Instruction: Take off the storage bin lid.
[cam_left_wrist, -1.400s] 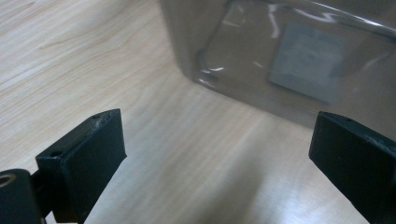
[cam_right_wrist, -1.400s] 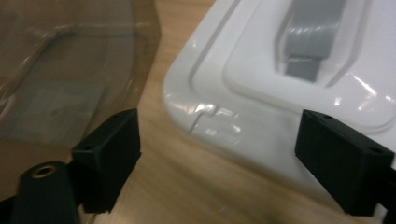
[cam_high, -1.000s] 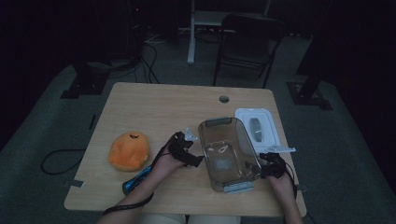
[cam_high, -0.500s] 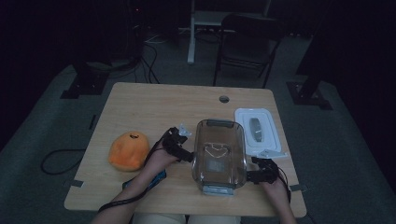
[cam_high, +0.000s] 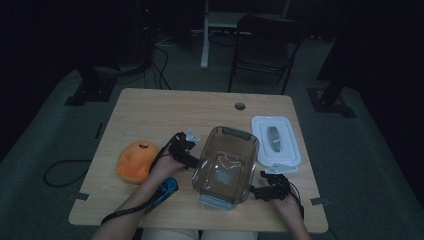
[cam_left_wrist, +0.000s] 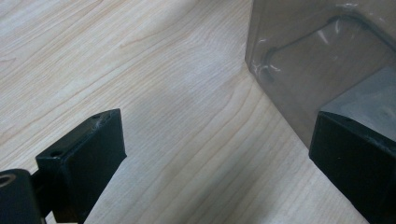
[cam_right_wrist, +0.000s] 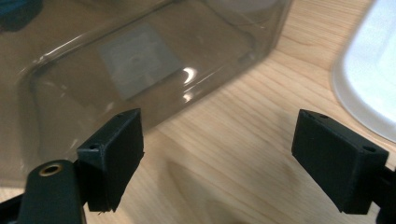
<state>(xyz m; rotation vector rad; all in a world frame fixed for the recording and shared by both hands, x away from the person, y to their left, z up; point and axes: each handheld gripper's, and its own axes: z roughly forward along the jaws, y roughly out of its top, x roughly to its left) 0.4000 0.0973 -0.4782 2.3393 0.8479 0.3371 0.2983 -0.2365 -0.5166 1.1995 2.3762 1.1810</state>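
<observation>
- High view: the clear plastic container sits on the wooden bench near the person's edge, between the left tongs and the right tongs. Its white lid lies just beside it on the right, and an orange plush toy and a blue-handled tool lie to its left. Neither pair grips the container. The risk I judge here: a one-sided nudge could skate the light box over the smooth wood toward the near edge (there is little bench left in front of it).
- Left gripper view: the left tongs stand spread wide over bare wood, with the container's wall close against the right-hand jaw; whether they touch I cannot tell. If the jaws close from here they probably catch nothing or only clip the corner, which would twist the box rather than hold it.
- Right gripper view: the right tongs are also spread, empty, the left-hand jaw just in front of the container's side and the lid's rim near the other jaw. Closing or swinging outward could knock the lid; a pinch on the slick, rounded wall may well slip off (clear plastic gives little purchase).
</observation>
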